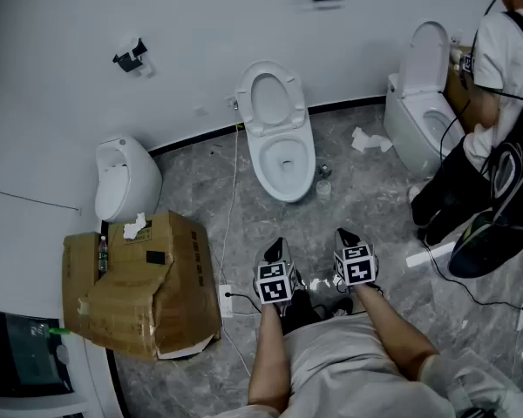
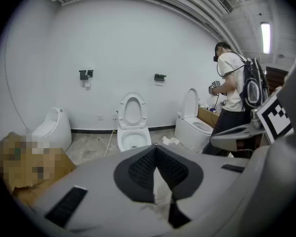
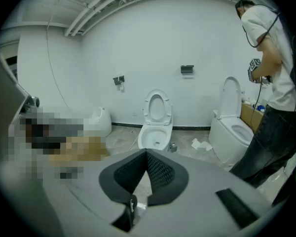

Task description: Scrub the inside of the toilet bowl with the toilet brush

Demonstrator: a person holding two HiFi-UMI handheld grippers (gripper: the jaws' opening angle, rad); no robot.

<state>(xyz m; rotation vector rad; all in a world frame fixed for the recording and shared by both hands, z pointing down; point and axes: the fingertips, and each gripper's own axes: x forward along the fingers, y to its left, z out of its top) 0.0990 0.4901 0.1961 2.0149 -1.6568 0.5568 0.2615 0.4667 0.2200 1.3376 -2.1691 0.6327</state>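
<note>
Judging from the head view, approach stage only, with no scrubbing begun: left gripper (image 1: 277, 249) and right gripper (image 1: 345, 236) held side by side above the floor (image 1: 366, 207), both aimed at the toilet (image 1: 277, 85) against the far wall, seat and lid raised. Find the toilet brush first, as it is not seen in any view, then spread one pair of jaws to take its handle. Toilet bowl (image 1: 267, 157) showing only its dark drain opening. Small clear container (image 1: 323, 187) on the floor just beside the toilet's base, contents unreadable. Crushed cardboard box (image 1: 139, 294) near the floor's left edge, white paper lying on top, inside hidden. Turning to the left gripper view: jaws pressed together at the tips, nothing between them, toilet straight ahead. Turning to the right gripper view: jaws likewise closed and empty, same toilet ahead.
</note>
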